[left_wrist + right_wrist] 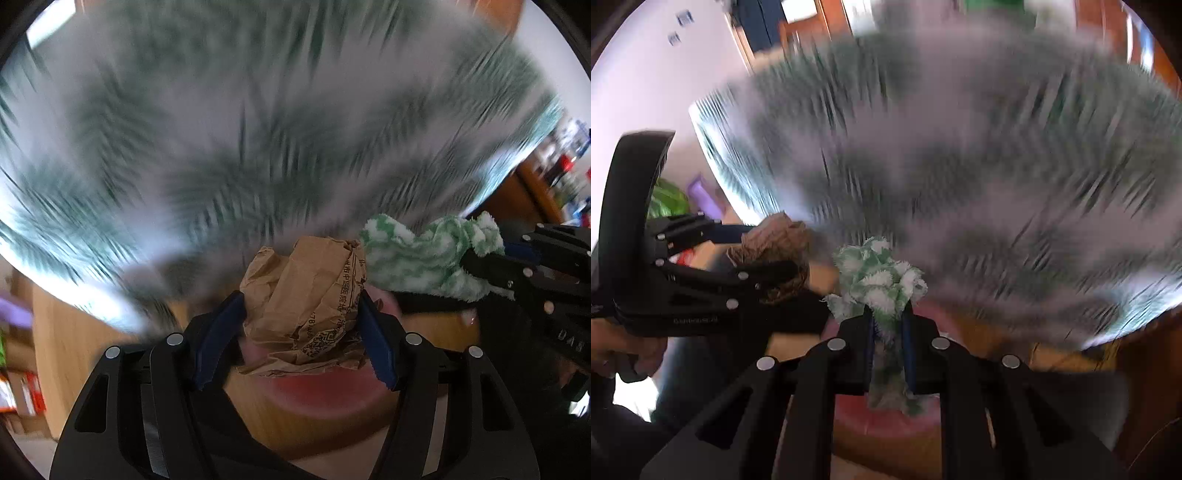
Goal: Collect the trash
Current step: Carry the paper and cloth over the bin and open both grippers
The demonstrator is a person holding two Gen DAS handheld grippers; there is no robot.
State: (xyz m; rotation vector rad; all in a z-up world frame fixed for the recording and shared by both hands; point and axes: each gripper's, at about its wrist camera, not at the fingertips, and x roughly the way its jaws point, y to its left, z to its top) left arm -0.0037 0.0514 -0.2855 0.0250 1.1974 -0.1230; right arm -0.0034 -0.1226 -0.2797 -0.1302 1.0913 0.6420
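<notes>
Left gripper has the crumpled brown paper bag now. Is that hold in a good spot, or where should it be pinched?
Keep it. The left gripper squeezes the crumpled paper bag across its middle, one finger pad on each side. The wad is roughly round and creased all over, so a hold straight across its bulk looks safest; loose bottom edges would likely tear.

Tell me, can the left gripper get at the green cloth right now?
Probably not: the left gripper is shut on the paper bag, and the right gripper already clamps the cloth. It would have to drop the bag first.
</notes>
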